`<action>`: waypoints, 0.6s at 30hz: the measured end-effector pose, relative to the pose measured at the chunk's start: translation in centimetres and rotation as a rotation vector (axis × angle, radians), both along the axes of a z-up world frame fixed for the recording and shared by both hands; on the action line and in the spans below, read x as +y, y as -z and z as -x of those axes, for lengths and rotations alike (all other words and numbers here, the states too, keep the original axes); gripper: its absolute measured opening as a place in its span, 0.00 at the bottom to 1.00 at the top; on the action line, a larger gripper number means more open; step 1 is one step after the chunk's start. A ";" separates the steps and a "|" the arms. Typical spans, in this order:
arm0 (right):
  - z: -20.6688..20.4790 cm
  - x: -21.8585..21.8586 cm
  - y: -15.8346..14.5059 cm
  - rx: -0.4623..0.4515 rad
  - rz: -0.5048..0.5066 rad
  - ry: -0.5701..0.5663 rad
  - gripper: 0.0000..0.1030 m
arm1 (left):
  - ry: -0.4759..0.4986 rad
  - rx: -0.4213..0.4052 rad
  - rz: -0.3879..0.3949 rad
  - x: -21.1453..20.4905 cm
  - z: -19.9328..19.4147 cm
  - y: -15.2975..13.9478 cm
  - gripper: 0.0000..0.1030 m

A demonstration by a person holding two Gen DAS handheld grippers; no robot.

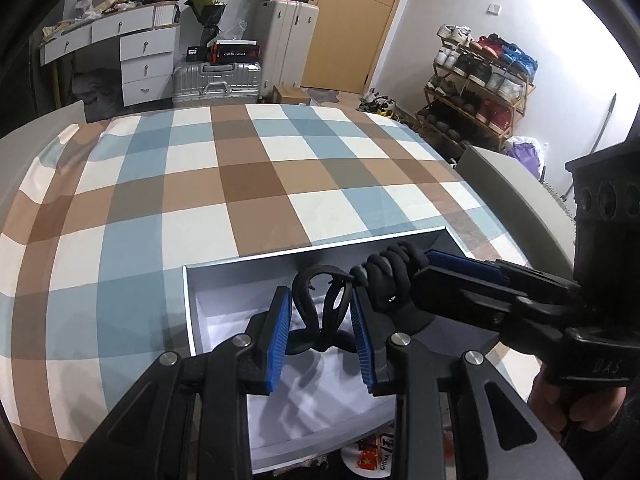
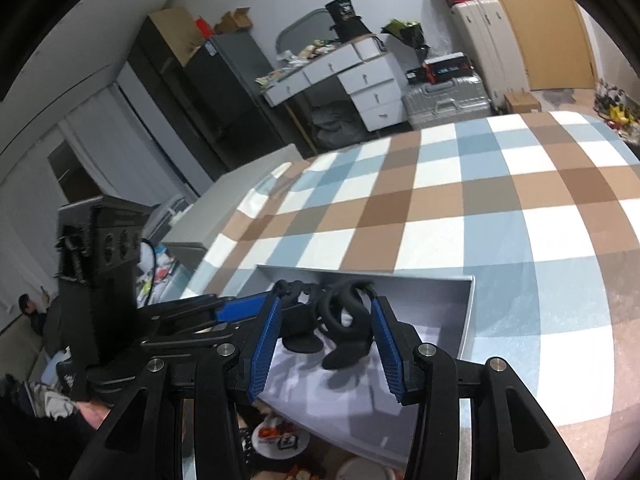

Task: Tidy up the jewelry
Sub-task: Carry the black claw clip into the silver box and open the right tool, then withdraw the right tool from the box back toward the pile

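Left wrist view: the left tongs (image 1: 320, 334) sit wide apart over a shallow white cardboard box (image 1: 192, 308) on the blue, brown and white checked bed cover (image 1: 248, 176). Between the blue ribbed pads (image 1: 276, 340) stands a curvy black looped jewelry stand (image 1: 320, 304), inside the box, with no pad visibly touching it. Right next to it is a black hand-shaped jewelry holder (image 1: 386, 280), and the right tongs (image 1: 424, 276) come in from the right side with their tips right at that hand shape; can't tell from here whether they actually grip it.

Right wrist view: the right tongs are clearly apart too, both blue pads (image 2: 262, 344) spread with the looped stand (image 2: 348, 320) upright between them, no clear contact. The left tongs (image 2: 280, 300) poke in from the left, tips beside the hand-shaped holder (image 2: 298, 320), which stands in the box (image 2: 468, 312) on its round foot. The box lies near the bed's edge, with cluttered floor below.
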State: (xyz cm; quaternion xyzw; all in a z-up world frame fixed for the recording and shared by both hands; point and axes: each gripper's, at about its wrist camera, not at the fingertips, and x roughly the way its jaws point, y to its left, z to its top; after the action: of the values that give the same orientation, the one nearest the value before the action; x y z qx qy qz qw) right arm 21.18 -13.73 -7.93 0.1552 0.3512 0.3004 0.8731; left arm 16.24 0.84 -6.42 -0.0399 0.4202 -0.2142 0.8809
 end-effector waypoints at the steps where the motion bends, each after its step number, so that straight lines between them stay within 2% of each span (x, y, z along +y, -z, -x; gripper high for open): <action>1: 0.0 0.0 0.1 0.004 -0.002 0.004 0.45 | -0.003 0.003 -0.005 0.0 -0.1 0.0 0.24; 2: 0.0 0.1 0.2 -0.001 -0.001 0.008 0.46 | -0.008 0.000 -0.007 0.0 0.0 -0.1 0.29; 3: 0.1 0.1 0.1 -0.004 0.006 0.010 0.48 | -0.005 -0.003 0.004 0.1 0.1 -0.2 0.38; 4: 0.1 0.2 0.1 -0.004 0.014 0.012 0.55 | -0.008 -0.010 0.015 0.2 0.3 -0.5 0.42; 6: 0.4 0.0 -0.1 -0.006 -0.001 0.017 0.62 | -0.024 -0.026 0.015 0.3 0.7 -0.8 0.54; 7: 0.5 -0.3 -0.3 -0.008 -0.012 0.024 0.65 | -0.024 -0.030 0.021 0.4 0.7 -0.9 0.57; 9: 1.2 -0.8 -0.7 -0.021 -0.024 0.047 0.76 | -0.031 -0.047 0.027 0.6 1.3 -1.4 0.67; 13: 3.1 -2.1 -1.7 -0.066 -0.045 0.104 0.93 | -0.044 -0.088 0.003 0.5 2.3 -2.4 0.69; 16: 4.8 -2.9 -2.3 -0.097 -0.070 0.130 0.97 | -0.072 -0.127 -0.019 0.5 3.3 -3.1 0.71; 18: 5.8 -3.3 -2.7 -0.111 -0.064 0.148 1.00 | -0.090 -0.145 -0.022 0.6 3.8 -3.3 0.79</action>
State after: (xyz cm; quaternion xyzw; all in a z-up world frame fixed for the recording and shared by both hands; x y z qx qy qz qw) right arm 15.41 -16.99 -5.23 0.1915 0.2802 0.2543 0.9056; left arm 12.43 1.49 -3.07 -0.0334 0.3556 -0.1722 0.9180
